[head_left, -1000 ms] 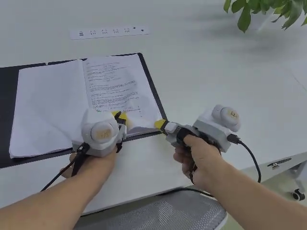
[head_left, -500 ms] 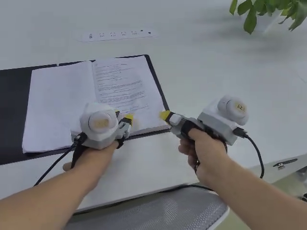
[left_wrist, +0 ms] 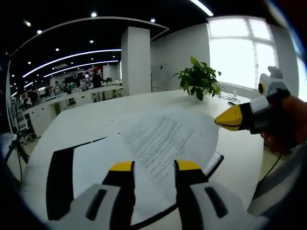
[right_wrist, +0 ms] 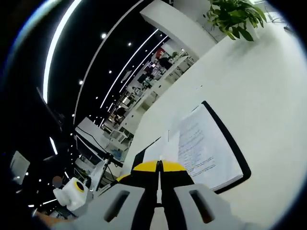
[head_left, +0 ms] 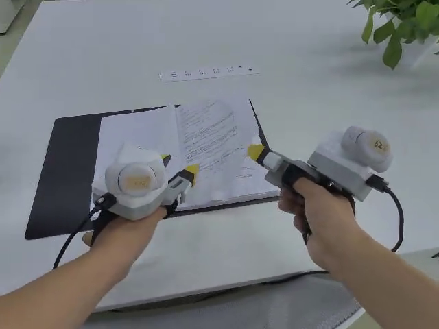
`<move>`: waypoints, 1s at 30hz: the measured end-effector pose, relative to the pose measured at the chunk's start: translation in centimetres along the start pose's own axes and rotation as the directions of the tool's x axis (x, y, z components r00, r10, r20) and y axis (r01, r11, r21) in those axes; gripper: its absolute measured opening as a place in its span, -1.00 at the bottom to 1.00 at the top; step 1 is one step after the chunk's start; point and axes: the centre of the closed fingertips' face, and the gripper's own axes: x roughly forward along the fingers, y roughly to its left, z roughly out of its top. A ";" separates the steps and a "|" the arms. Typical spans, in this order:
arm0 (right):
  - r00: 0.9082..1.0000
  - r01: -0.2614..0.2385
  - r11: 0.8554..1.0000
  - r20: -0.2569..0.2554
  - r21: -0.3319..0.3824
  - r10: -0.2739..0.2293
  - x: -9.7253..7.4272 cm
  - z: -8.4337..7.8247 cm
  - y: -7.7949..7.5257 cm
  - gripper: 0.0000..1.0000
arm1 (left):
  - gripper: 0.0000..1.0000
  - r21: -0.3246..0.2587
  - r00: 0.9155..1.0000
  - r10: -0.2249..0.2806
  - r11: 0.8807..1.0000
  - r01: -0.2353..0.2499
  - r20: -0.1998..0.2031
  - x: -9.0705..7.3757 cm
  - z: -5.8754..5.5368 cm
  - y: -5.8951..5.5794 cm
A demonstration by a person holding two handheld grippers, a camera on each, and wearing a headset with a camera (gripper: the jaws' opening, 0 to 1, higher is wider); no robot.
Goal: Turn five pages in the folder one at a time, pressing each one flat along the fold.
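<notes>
The black folder (head_left: 68,171) lies open on the white table, with a blank page (head_left: 134,137) on the left and a printed page (head_left: 216,133) on the right. My left gripper (head_left: 180,166) hovers over the folder's near edge by the fold, jaws open with nothing between them (left_wrist: 154,166). My right gripper (head_left: 256,152) is over the printed page's right edge, yellow tips together. Its own view shows the right gripper (right_wrist: 159,166) shut, nothing visible between the jaws, and the printed page (right_wrist: 204,143) ahead. The right gripper (left_wrist: 230,117) also enters the left gripper view from the right.
A white power strip (head_left: 206,72) lies beyond the folder. A potted plant (head_left: 401,27) stands at the far right corner of the table. Cables trail from both grippers over the table's near edge (head_left: 226,274).
The whole picture has shifted with the head. The right gripper moved from the printed page's near right corner to farther along its right edge. The left gripper stays by the fold at the near edge.
</notes>
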 end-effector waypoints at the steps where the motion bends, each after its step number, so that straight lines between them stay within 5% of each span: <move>1: 1.000 -0.010 1.000 -0.001 -0.008 0.010 0.0 -0.1 0.5 -1.00 | -0.37 0.004 1.000 0.001 1.000 -0.001 0.004 -0.5 0.2 0.3; 13: 0.994 -0.099 0.978 -0.061 -0.185 0.089 2.0 -2.7 7.2 -1.00 | -0.37 0.029 0.998 0.034 0.999 -0.035 0.052 -6.9 1.7 4.8; 22: 0.985 -0.143 0.948 -0.132 -0.284 0.109 4.7 -6.1 11.1 -1.00 | -0.31 0.010 0.997 0.067 0.998 -0.067 0.032 -10.7 1.1 8.0; 30: 0.973 -0.165 0.911 -0.212 -0.378 0.088 7.2 -9.4 13.0 -1.00 | -0.34 -0.030 0.993 0.113 0.993 -0.113 0.015 -13.0 0.0 10.4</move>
